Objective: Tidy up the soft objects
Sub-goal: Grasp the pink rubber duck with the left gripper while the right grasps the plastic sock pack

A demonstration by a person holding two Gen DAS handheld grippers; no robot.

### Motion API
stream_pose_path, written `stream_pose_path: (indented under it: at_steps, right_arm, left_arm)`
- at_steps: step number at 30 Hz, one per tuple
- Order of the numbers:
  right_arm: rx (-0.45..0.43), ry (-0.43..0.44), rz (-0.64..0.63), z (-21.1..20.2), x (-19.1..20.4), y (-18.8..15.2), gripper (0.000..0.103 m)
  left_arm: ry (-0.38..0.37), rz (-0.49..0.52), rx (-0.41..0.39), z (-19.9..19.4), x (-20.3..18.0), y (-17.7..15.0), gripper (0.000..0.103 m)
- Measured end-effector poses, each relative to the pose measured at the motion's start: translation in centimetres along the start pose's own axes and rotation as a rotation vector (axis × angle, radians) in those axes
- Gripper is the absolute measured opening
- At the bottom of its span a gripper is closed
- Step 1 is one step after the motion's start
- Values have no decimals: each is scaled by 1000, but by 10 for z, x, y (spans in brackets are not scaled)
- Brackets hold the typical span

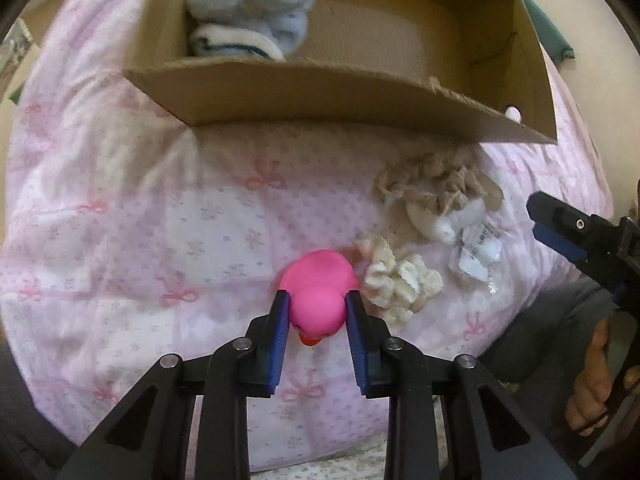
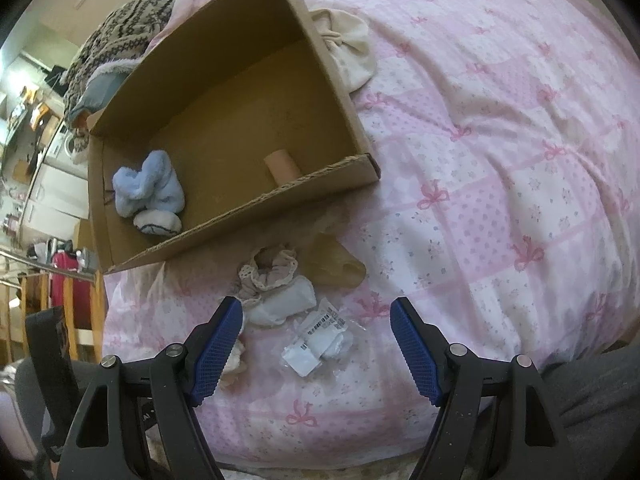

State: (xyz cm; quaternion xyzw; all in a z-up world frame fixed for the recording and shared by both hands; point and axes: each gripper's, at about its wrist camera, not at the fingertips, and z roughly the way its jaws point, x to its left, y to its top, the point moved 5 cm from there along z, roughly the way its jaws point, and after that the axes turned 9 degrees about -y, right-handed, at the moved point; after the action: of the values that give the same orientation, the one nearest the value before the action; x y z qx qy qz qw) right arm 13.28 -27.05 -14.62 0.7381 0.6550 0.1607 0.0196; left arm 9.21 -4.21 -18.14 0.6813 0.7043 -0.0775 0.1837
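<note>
The left tool (image 1: 317, 304) grips the pink duck (image 1: 318, 288) on the bed (image 1: 140, 220); the right tool (image 2: 316, 344) stands wide above a packet (image 2: 316, 340).

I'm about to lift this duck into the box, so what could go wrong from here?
The left gripper pinches only the pink rubber duck by its round head, so it may squirt out. The cardboard box has a near wall the duck must clear. The cream scrunchie touches the duck and may drag along.
</note>
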Motion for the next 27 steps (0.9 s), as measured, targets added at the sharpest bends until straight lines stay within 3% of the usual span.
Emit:
stream_pose_path:
  at_steps: [3, 6, 15, 18, 20, 22, 27]
  right_arm:
    - [50, 17, 34, 9, -7, -1, 81]
    - [81, -18, 16, 17, -7, -5, 76]
    - [149, -161, -206, 48, 26, -21, 73]
    - [136, -214, -265, 54, 34, -24, 71]
    - [126, -239, -293, 55, 36, -25, 50]
    - [127, -233, -295, 55, 38, -27, 39]
    - [110, -217, -311, 44, 39, -33, 30]
  left_arm:
    - [44, 2, -34, -12, 6, 2, 25]
    - [79, -26, -75, -24, 16, 4, 25]
    - [99, -36, -126, -36, 20, 10, 25]
    - [96, -25, -132, -39, 19, 10, 25]
    - [101, -16, -140, -40, 17, 12, 25]
    - [104, -10, -146, -38, 14, 13, 25]
    - [114, -13, -155, -41, 17, 13, 25]
